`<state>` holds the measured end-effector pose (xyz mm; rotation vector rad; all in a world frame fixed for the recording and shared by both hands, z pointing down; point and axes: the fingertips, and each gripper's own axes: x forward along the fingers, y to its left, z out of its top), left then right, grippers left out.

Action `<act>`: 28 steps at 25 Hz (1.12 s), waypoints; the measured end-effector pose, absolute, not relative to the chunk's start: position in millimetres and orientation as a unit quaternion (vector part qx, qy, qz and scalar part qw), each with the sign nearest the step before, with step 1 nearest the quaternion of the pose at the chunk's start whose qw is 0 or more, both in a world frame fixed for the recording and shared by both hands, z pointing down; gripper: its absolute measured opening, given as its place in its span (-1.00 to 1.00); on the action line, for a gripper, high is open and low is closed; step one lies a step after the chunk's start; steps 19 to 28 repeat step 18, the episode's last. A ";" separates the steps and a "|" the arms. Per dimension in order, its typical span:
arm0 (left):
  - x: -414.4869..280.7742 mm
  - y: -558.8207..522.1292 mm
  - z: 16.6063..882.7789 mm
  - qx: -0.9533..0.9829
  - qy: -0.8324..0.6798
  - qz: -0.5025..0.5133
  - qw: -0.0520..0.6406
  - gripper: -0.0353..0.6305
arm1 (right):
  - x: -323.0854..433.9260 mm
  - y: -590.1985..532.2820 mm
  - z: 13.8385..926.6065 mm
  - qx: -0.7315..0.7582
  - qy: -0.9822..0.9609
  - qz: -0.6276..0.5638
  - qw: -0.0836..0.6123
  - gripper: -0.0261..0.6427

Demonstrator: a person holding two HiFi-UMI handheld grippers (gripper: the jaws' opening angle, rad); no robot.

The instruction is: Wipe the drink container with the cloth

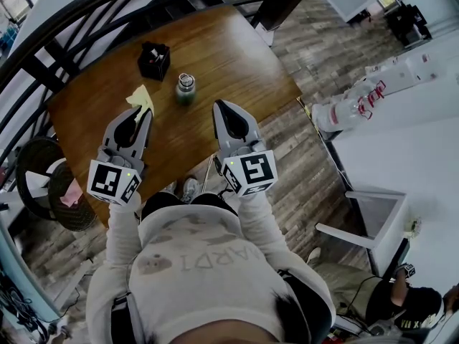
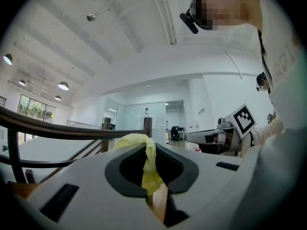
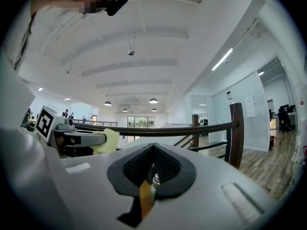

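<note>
The left gripper [image 1: 145, 112] has its fingers [image 2: 192, 170] shut tight on a yellow cloth [image 2: 146, 164]. The cloth bunches out past the tips and hangs down in the hollow between the pads. The right gripper [image 1: 218, 106] has its fingers [image 3: 178, 174] closed tip to tip with nothing pinched. The drink container [image 1: 186, 88] stands upright on the wooden surface [image 1: 237, 59], ahead of both grippers and between them, touching neither. The cloth is just to its left. A black box [image 1: 154, 60] sits farther back on the left.
</note>
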<state>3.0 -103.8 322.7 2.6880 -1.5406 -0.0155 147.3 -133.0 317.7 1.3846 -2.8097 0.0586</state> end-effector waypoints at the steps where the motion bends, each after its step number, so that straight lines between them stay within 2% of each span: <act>1: 3.1 -103.9 322.9 0.867 -0.497 -0.005 0.022 -0.81 | 147.2 -133.1 317.3 0.442 -0.897 0.018 0.004 -0.89; 28: 5.9 -99.1 322.8 0.876 -0.482 -0.013 0.022 -0.81 | 142.2 -130.9 313.5 0.438 -0.899 0.013 -0.004 -0.89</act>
